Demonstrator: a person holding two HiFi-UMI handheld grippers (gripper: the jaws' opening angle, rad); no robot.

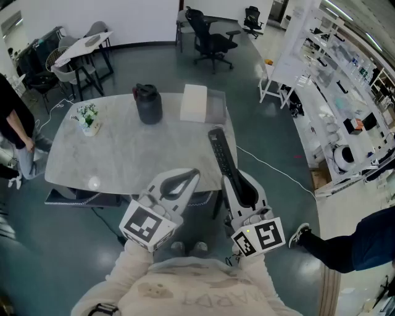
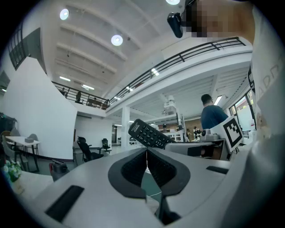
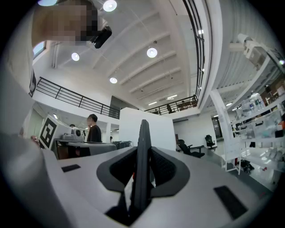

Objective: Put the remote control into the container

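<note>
over the table (image 1: 123,154) edge, right gripper (image 1: 232,180) clamps remote control (image 1: 221,151); left gripper (image 1: 193,174) closed, empty. carry it level to container (image 1: 217,110).

There was one table (image 1: 123,162), and with it one remote control (image 1: 220,151), one dark lidded jug (image 1: 148,103), one white container (image 1: 194,102) and one small potted plant (image 1: 87,118). Two grippers were counted: one left hand-held gripper (image 1: 192,175) and one right hand-held gripper (image 1: 229,180). Farther back stood two black office chairs (image 1: 207,34) (image 1: 252,15).
</note>
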